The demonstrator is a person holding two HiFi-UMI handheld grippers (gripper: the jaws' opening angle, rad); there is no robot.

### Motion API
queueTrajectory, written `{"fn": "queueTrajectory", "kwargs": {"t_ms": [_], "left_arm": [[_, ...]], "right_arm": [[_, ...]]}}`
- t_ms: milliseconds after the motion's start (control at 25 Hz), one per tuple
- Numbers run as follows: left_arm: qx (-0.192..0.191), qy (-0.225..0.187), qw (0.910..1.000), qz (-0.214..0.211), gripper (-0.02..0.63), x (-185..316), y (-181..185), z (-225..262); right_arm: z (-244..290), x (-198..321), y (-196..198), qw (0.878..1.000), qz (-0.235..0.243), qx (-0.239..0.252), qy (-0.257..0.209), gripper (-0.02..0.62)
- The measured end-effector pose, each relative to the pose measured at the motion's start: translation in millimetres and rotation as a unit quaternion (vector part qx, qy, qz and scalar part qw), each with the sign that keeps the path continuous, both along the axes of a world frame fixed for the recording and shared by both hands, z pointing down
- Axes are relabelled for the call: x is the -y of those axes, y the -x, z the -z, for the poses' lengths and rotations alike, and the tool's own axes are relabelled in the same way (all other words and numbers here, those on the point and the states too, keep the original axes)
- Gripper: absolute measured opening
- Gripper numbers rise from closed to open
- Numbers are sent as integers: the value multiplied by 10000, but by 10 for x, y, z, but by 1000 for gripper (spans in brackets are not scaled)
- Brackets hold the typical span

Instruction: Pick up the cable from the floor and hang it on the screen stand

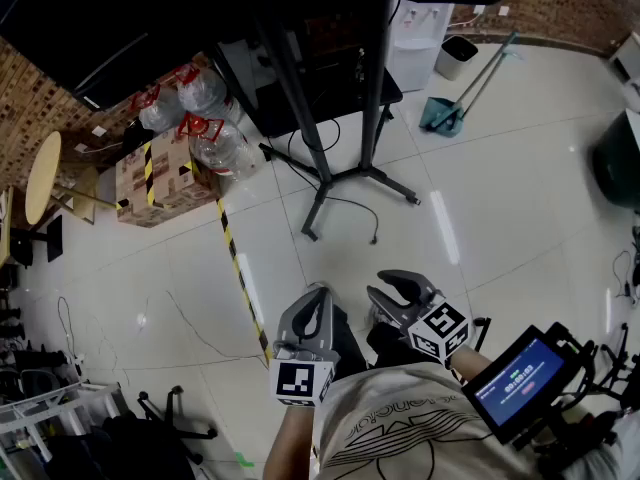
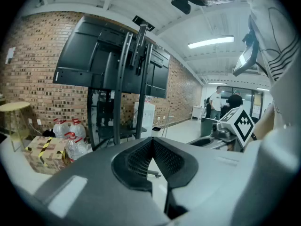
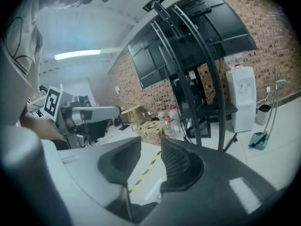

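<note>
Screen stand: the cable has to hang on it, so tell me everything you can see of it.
The screen stand is black, metal by its look, and stands upright on the pale tiled floor before a brick wall. Two slim uprights rise from splayed legs, carrying a dark shelf low down and a large dark screen on top. A thin dark cable lies on the tiles by one leg; whether it touches it I cannot tell.

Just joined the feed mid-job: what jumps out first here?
The tall black screen stand dominates the top of the head view, with a loose black cable trailing on the pale floor by its base. Left of it, water bottles stand by a cardboard box, and yellow-black tape runs down the floor toward the person.
</note>
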State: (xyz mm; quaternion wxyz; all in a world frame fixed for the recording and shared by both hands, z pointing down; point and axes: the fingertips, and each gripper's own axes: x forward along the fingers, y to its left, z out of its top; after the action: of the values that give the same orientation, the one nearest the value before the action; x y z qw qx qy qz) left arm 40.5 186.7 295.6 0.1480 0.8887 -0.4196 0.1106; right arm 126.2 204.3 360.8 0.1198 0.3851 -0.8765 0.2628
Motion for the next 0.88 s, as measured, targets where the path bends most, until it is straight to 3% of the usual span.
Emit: {"fn": "queueTrajectory", "kwargs": {"t_ms": [240,360,480,640,760,880], "left_arm": [[159,495,9986,-106,18,499,463,-908],[175,821,9960,-313,18,707,640,-1362],[269,1022,9932,-495,18,965,801,-1692],[306,1219,9906,-548,18,1299,921,-2077],[772,606,9905,-963,18,1605,902,-2273],[983,555,9882,-1030,18,1787,767,-2762]], "right_arm": [[-944,607,273,9956,-217,-323,857,123],[-1521,830,282,9863,-433,-511,1506,141],[-2262,1013,83,9679,-645,-841,2281,144],[-3490,1022,-422,9295,-1023,-1217,3328,153],[-4295,989,-761,9087,-989,-1632,3712,153],[-5071,917,-914,9006,-1140,-1515,3910,153]]}}
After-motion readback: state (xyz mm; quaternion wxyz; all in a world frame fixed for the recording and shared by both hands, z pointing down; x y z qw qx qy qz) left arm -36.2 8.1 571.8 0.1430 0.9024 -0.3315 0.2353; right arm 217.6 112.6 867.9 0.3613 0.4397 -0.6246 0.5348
